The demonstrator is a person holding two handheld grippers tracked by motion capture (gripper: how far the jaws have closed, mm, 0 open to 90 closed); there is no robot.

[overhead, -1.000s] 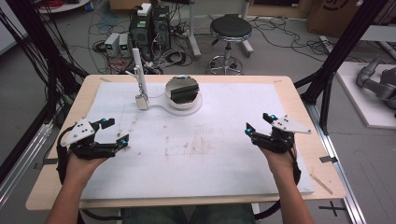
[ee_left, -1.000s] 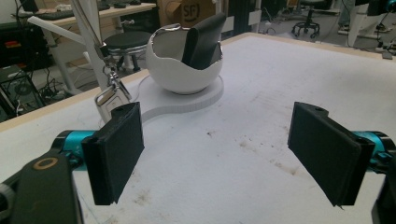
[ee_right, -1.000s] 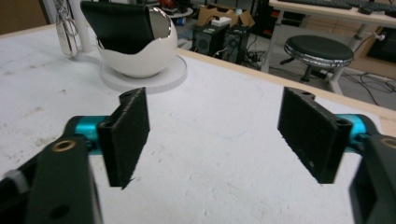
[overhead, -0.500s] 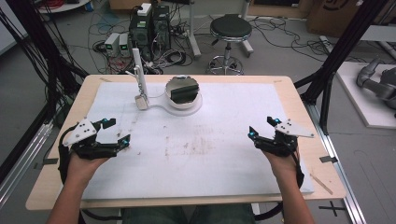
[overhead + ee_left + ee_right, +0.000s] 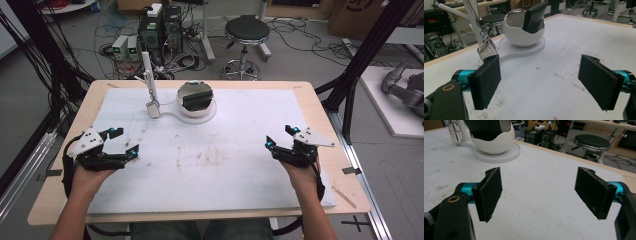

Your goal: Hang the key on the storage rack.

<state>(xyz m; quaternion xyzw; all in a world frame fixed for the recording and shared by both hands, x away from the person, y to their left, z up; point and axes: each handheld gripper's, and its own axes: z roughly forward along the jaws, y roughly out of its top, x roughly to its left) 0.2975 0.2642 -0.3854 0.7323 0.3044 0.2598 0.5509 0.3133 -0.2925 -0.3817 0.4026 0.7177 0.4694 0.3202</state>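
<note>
A white egg-shaped bowl (image 5: 199, 90) on a flat white base (image 5: 172, 114) stands at the far middle of the table, with a black wallet-like object (image 5: 196, 100) upright inside it. Beside it a white post (image 5: 148, 74) holds a hanging key fob (image 5: 153, 108). My left gripper (image 5: 125, 141) hovers at the left, open and holding nothing; its view shows the bowl (image 5: 521, 35), the key fob (image 5: 486, 51) and its own jaws (image 5: 541, 82) wide apart. At the right my right gripper (image 5: 280, 136) is also open, and its view (image 5: 539, 195) shows the bowl (image 5: 492, 143) far off.
A stained white mat (image 5: 215, 165) covers the wooden table (image 5: 345, 195). Beyond the far edge stand a black stool (image 5: 246, 30), computer boxes (image 5: 160, 27) and floor cables. Black frame posts (image 5: 360, 60) rise at both sides.
The right gripper has drifted slightly to the right and toward the near edge. The left gripper has stayed in place.
</note>
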